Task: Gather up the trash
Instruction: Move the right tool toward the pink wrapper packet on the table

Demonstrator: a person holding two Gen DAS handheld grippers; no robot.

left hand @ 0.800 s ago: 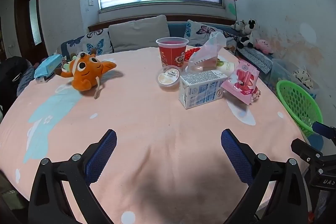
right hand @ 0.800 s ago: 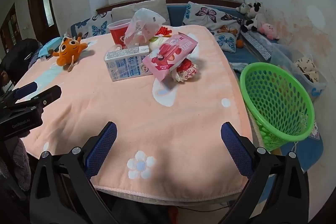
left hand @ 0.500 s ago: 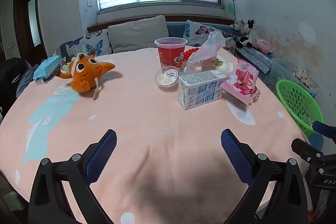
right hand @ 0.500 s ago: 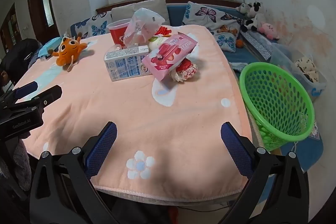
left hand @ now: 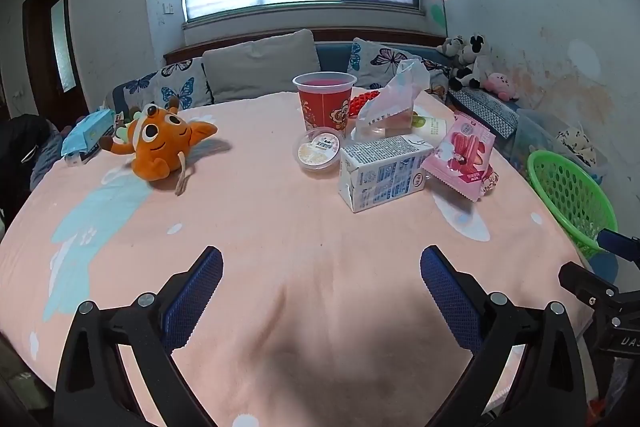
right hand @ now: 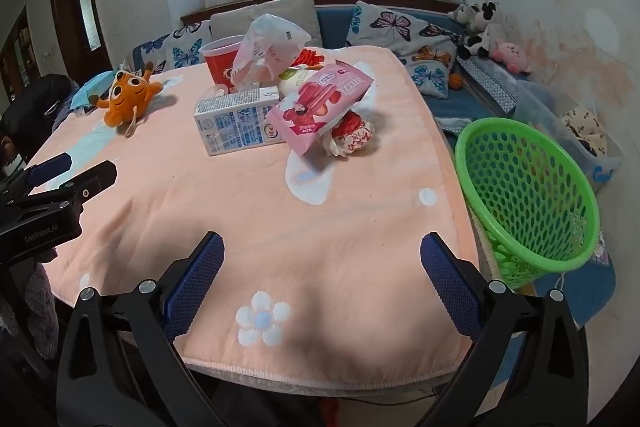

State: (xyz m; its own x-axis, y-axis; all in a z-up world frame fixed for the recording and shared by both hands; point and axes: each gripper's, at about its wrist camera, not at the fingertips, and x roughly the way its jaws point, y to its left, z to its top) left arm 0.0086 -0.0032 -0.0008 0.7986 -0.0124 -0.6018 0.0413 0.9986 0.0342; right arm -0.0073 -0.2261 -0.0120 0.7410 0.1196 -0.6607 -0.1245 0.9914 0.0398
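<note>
Trash lies in a cluster on the pink tablecloth (left hand: 280,227): a white milk carton (left hand: 382,171) on its side, a pink snack packet (left hand: 460,155), a small round lidded cup (left hand: 318,151), a red paper cup (left hand: 325,103) and a crumpled clear bag (left hand: 390,105). In the right wrist view I see the carton (right hand: 236,125), the packet (right hand: 320,105), a red-white wrapper (right hand: 352,137) and a green mesh basket (right hand: 528,191) beside the table's right edge. My left gripper (left hand: 320,259) is open and empty over the near cloth. My right gripper (right hand: 320,247) is open and empty near the front edge.
An orange plush toy (left hand: 160,143) lies at the far left of the table with a blue tissue pack (left hand: 86,133) behind it. A sofa with butterfly cushions (left hand: 256,71) stands beyond the table. Soft toys (left hand: 472,63) sit along the right wall.
Both views have shifted only slightly; the left wrist view has crept a little toward the trash cluster. Nothing on the table has moved and both grippers stay open.
</note>
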